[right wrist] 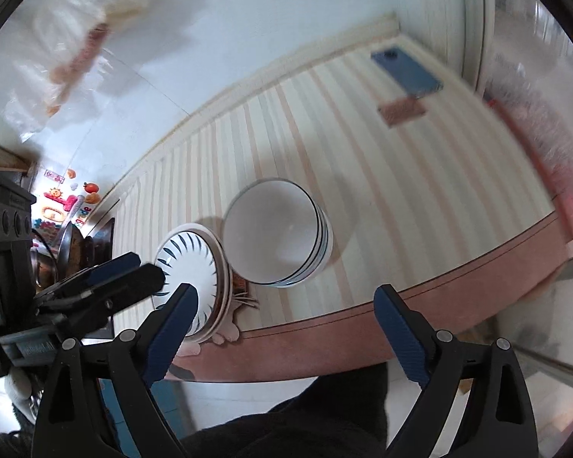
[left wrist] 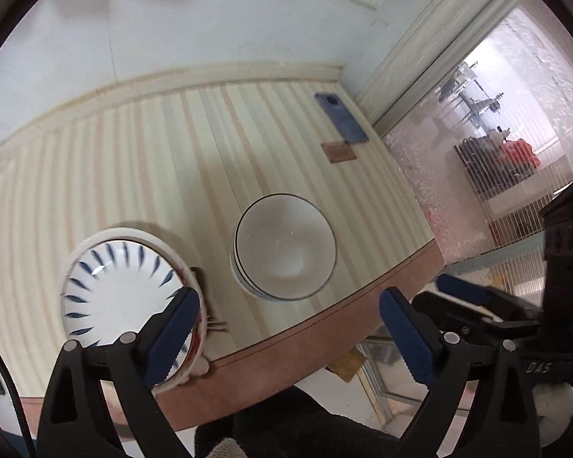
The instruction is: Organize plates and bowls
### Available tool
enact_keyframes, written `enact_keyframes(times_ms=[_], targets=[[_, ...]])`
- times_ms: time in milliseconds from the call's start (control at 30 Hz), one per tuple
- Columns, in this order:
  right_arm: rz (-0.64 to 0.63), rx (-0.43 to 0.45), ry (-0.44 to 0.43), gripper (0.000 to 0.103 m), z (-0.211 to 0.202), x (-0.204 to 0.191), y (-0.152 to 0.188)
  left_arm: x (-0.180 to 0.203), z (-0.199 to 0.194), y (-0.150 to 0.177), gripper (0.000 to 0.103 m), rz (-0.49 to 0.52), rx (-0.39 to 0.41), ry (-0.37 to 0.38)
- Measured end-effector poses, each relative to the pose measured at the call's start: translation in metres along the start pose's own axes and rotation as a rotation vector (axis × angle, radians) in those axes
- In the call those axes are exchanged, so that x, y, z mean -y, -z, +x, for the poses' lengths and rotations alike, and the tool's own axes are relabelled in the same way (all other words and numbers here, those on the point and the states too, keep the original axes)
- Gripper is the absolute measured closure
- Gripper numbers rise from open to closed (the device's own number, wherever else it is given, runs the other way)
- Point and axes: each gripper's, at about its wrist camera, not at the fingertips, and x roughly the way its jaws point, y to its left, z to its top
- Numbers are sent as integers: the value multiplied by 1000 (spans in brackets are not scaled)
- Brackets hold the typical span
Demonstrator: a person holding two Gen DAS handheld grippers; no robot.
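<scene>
A stack of white plates (left wrist: 122, 297) with blue dash marks lies near the table's front edge, at the left. To its right stands a stack of white bowls (left wrist: 286, 246) with dark rims. My left gripper (left wrist: 288, 294) is open and empty, its left finger over the plates' near rim and its right finger off the table edge. The right wrist view shows the same plates (right wrist: 189, 263) and bowls (right wrist: 275, 233). My right gripper (right wrist: 286, 292) is open too, holding nothing, just short of the bowls. Each gripper shows from the side in the other's view: right gripper (left wrist: 454, 294), left gripper (right wrist: 149, 267).
The table (left wrist: 133, 160) has a striped cream cloth and a brown front edge. A blue phone (left wrist: 342, 118) and a small brown card (left wrist: 338, 152) lie at the far right corner. A pale mat (right wrist: 244, 301) pokes out under the plates. Frosted glass door on the right.
</scene>
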Motion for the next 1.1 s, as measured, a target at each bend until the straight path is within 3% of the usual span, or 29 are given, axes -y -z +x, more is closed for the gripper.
enact_keyframes(times_ms=[367, 567, 633, 733, 767, 833, 900, 1100], targets=[[141, -209, -123, 8, 124, 61, -39, -37, 109, -53, 7, -75, -209, -2], [233, -260, -196, 8, 171, 77, -43, -51, 159, -67, 8, -123, -346, 40], [252, -279, -210, 8, 183, 78, -44, -54, 172, -66, 13, -133, -380, 58], [238, -295, -213, 10, 195, 76, -48, -58, 185, -62, 29, -154, -421, 79], [239, -303, -218, 11, 200, 75, -48, -59, 188, -61, 36, -162, -430, 92], [244, -314, -212, 13, 206, 73, -48, -61, 190, -58, 39, -186, -441, 135], [234, -326, -240, 36, 212, 68, -50, -60, 190, -57, 41, -196, -429, 152], [214, -322, -228, 36, 219, 61, -55, -58, 182, -53, 42, -166, -375, 142]])
